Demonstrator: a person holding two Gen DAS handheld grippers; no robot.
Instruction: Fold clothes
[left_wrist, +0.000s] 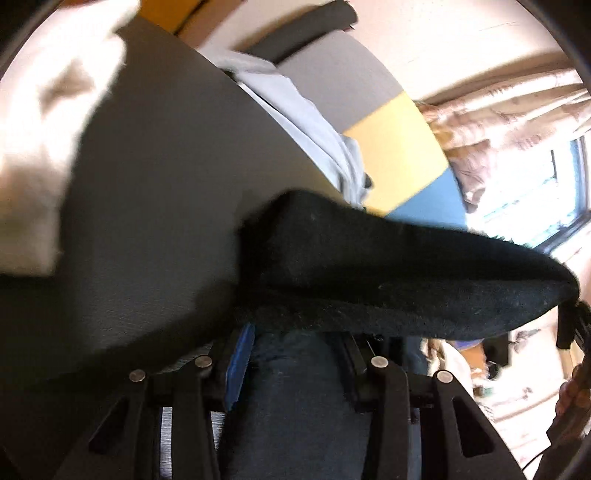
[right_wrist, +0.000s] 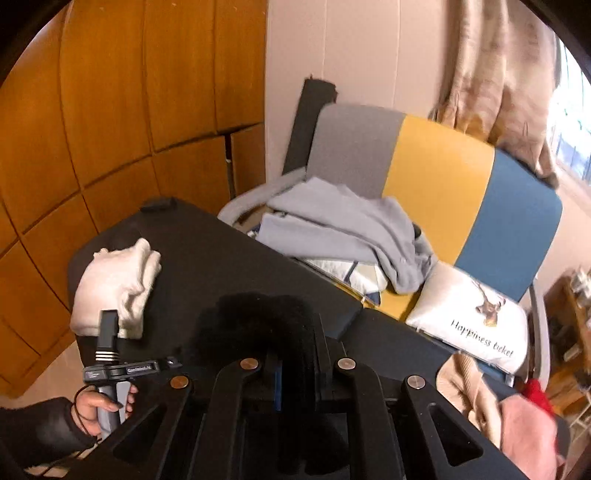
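On the left of the tabletop (right_wrist: 236, 251) I note a folded white garment (right_wrist: 118, 284), already stacked. My left hand-held gripper (right_wrist: 107, 332) stands beside it, jaws part-spread, nothing visibly pinched. The black fleece garment (left_wrist: 388, 273) hangs above the tabletop, bunched in my right hand-held gripper (right_wrist: 295, 354), whose jaws are pressed tight on it. I judge the fleece light, limp and non-slippery; it will sag. Recommended hold: a free corner or hem edge.
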